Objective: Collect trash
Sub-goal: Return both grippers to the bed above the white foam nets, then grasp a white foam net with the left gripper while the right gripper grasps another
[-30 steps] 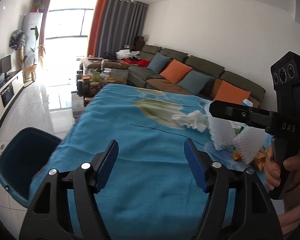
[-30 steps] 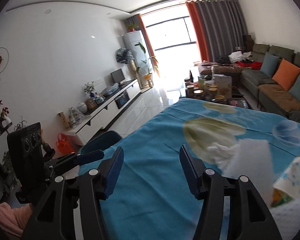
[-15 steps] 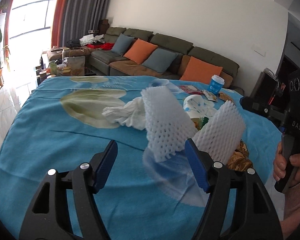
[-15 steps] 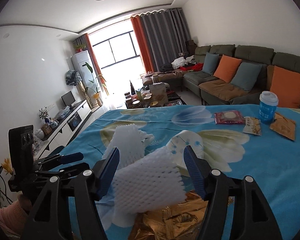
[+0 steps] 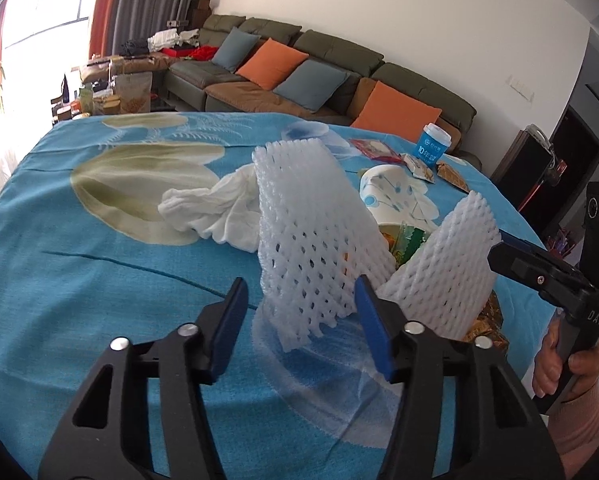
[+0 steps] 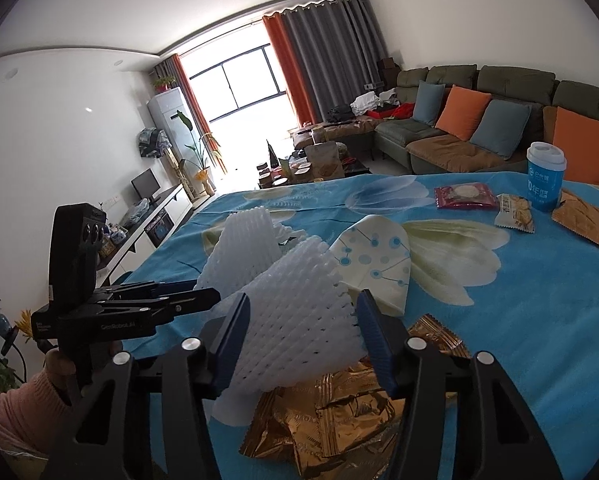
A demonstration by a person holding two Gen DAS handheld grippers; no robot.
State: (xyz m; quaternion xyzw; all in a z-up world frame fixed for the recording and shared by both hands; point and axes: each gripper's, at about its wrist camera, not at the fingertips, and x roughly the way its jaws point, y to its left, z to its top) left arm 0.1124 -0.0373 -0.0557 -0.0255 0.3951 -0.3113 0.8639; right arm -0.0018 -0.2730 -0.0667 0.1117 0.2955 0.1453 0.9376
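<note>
the left tool point(image 5: 301, 322) is closing, the lower corner of one white foam net point(image 5: 311, 240) between its blue pads, not yet squeezed. the right tool point(image 6: 301, 338) is closing around the second foam net point(image 6: 299, 320), pads close beside it. both nets stand on the blue table point(image 5: 99, 280); gold wrappers point(image 6: 339, 420) lie under the right tool.

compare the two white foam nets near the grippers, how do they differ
The foam net on the left sits just ahead of the left hand-held gripper, whose closing jaws have only its lower edge between them; the foam net on the right fills the right hand-held gripper's closing jaws. The left one looks wider. Both are white mesh sleeves.
</note>
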